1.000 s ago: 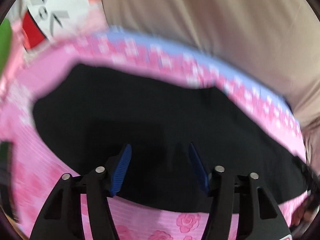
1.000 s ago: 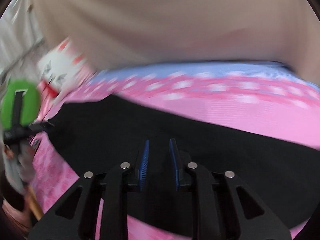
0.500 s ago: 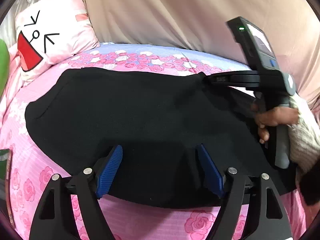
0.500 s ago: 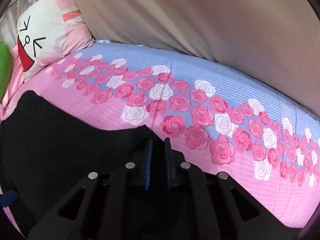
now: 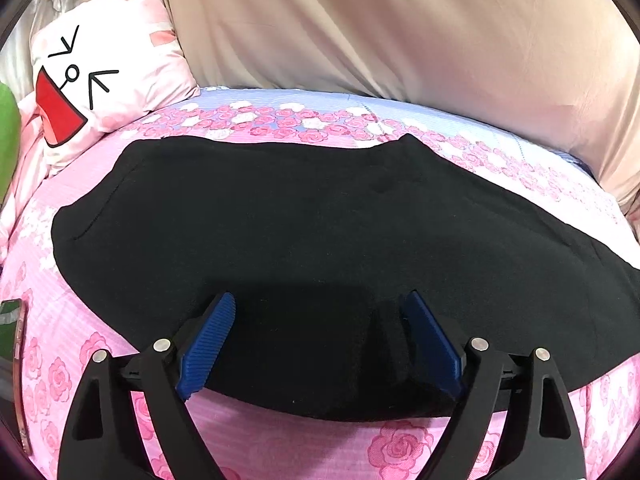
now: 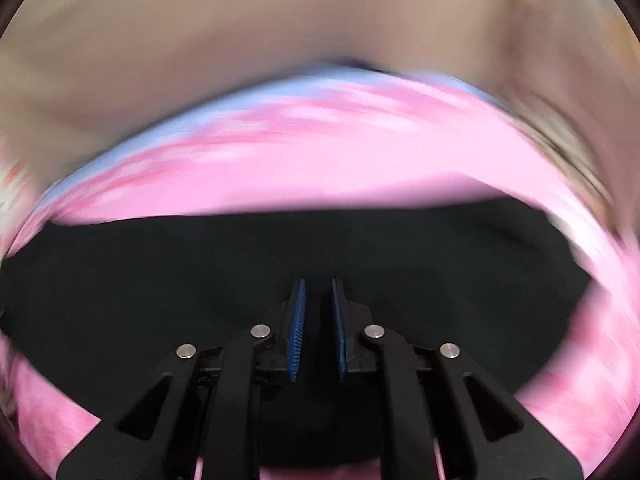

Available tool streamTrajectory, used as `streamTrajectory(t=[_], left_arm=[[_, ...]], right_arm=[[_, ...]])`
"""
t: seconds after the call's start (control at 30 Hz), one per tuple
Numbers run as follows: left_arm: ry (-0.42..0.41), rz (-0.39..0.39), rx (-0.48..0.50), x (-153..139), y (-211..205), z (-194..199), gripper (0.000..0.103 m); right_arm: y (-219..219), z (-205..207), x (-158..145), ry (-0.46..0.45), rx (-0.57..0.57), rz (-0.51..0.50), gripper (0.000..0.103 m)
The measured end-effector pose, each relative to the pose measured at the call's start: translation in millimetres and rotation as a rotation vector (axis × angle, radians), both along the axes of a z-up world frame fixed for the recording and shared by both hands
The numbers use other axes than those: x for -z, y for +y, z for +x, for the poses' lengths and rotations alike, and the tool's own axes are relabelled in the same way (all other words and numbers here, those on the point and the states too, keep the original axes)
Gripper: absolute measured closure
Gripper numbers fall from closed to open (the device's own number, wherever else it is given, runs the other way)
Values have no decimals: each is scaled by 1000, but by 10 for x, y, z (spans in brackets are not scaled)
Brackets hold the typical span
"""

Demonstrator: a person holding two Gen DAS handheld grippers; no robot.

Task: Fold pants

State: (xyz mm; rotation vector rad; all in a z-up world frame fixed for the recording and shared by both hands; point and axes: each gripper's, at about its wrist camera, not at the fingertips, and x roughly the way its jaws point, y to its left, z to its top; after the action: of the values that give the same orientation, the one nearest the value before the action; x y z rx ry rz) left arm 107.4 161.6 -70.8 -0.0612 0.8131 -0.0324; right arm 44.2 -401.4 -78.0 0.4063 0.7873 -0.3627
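Note:
The black pants (image 5: 304,232) lie flat across the pink rose-print bedsheet (image 5: 280,440), spread from left to right. My left gripper (image 5: 320,316) is open and empty, with its blue pads over the near edge of the pants. In the blurred right wrist view the pants (image 6: 200,280) fill the lower half. My right gripper (image 6: 319,300) has its blue pads close together with a narrow gap, above the black fabric; I cannot see cloth pinched between them.
A white and pink cartoon-face pillow (image 5: 100,76) lies at the back left. A beige curtain (image 5: 400,28) hangs behind the bed. A phone (image 5: 16,344) lies on the sheet at the left edge. A green object (image 5: 6,136) shows at far left.
The right gripper and the hand holding it have left the left wrist view. The right wrist view swung from the far pants edge to over the pants and is blurred. The left gripper opened slightly wider.

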Motion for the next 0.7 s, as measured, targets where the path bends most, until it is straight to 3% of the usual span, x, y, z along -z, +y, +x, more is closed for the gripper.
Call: streamTrajectory(t=[0.03,0.07,0.17,0.23,0.3,0.4,0.43,0.47,0.57,0.63,0.67,0.7], left_arm=[[1,9,-1,3,-14,0,18],[3,17,-3,7,-24,3,18],[8,45,-9,17,-57,14,17],[9,56,-13,19,-64,14,17],[9,66,-18,22,-70,13,17],[7,73,-24,23,-72,7,17],[5,73,-26,23,-70,2,17],[4,76,-29,23,-72,-4,17],[4,107,-36,32,-111,-5,17],[6,126,-39,38,-134,-2,17],[5,136,-40,39,-146,-4,17],[4,138,-41,37,-144,-6,17]], right_arm=[[-323,-300,-4,-65,49,120,103],[-462,-464,-32,-89,97,142,103],[-719,-818,-194,-126,213,62,95],[-836,-881,-184,-174,194,130,95],[-918,-854,-102,-158,192,178,93],[-979,-927,-26,-168,230,242,81],[-934,-952,-20,-193,235,251,72],[-896,-998,-56,-215,242,240,63],[-796,-934,-96,-200,204,194,52],[-772,-777,-35,-154,182,183,54],[-757,-680,-4,-140,156,186,72],[-747,-606,-3,-140,131,190,85]])
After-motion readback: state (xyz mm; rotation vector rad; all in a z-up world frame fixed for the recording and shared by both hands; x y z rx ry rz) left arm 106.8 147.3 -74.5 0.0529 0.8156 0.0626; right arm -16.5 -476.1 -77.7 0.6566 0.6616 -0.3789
